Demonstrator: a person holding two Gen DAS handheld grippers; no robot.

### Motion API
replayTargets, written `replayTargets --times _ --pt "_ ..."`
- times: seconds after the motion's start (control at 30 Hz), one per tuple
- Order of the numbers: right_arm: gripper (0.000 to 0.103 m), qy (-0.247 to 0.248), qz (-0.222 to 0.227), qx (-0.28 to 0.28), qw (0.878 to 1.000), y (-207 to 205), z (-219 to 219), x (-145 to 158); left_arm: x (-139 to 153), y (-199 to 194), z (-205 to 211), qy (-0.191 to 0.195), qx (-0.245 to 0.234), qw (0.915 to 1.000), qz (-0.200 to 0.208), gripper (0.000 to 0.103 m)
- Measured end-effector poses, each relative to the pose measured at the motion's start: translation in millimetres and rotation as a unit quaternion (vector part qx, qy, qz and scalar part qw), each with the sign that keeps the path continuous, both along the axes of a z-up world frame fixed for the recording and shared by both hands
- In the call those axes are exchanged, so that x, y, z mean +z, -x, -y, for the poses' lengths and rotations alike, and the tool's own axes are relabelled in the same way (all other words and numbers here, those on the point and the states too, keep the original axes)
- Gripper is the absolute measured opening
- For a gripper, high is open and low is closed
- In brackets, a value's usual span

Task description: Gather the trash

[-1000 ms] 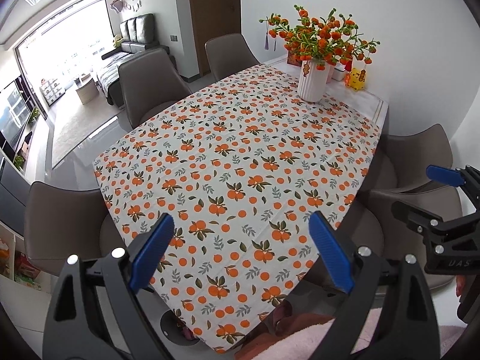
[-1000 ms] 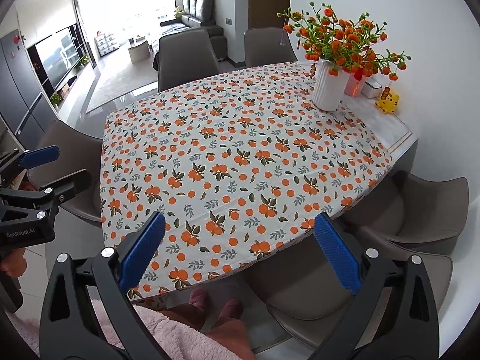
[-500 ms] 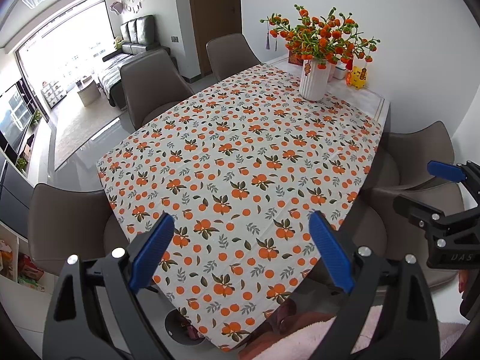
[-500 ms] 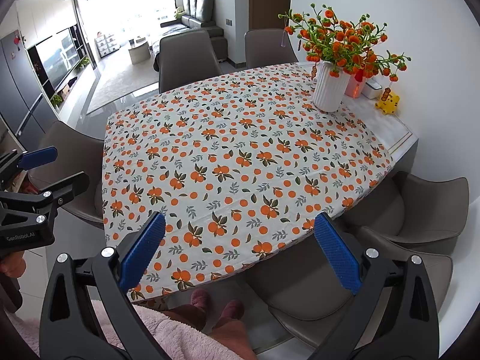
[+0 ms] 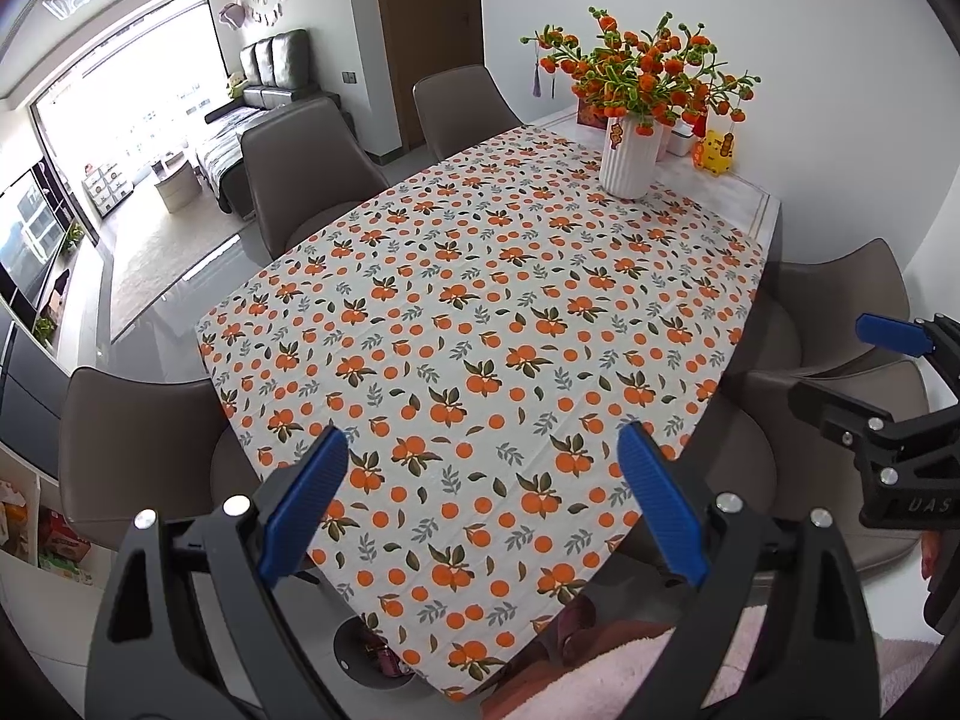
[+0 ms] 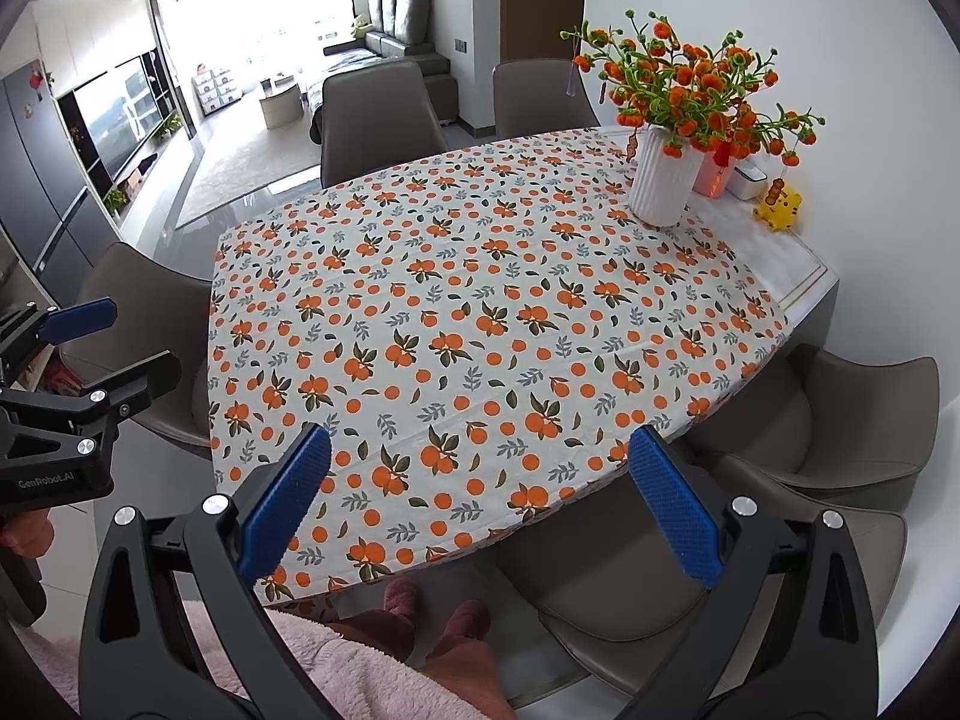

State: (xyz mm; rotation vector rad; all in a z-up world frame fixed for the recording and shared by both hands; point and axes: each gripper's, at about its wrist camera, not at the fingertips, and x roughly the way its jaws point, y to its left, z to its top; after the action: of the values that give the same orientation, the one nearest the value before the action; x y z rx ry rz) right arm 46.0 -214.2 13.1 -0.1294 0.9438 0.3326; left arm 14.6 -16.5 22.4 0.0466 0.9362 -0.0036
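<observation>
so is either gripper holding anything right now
Nothing is held. The left gripper and right gripper are both open, empty, above the orange-patterned tablecloth.

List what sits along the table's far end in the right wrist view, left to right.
Vase with orange flowers → pink box behind it → white box → yellow toy, all on the table by the wall.
</observation>
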Motion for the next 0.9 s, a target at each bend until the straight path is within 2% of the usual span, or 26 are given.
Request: replayTargets --times 0.57,0.9 --pt "0.096 -0.002 0.003 0.000 1.000 -0.9 -1.6 4.8 1.1 0.2 0.7 0.000 -0.004 1.0000 0.000 0.091" --pt "0.096 -0.006 0.001 0.001 1.000 1.9 0.2 4.9 4.1 7.6 0.6 -0.014 -0.005 0.9999 0.003 0.091"
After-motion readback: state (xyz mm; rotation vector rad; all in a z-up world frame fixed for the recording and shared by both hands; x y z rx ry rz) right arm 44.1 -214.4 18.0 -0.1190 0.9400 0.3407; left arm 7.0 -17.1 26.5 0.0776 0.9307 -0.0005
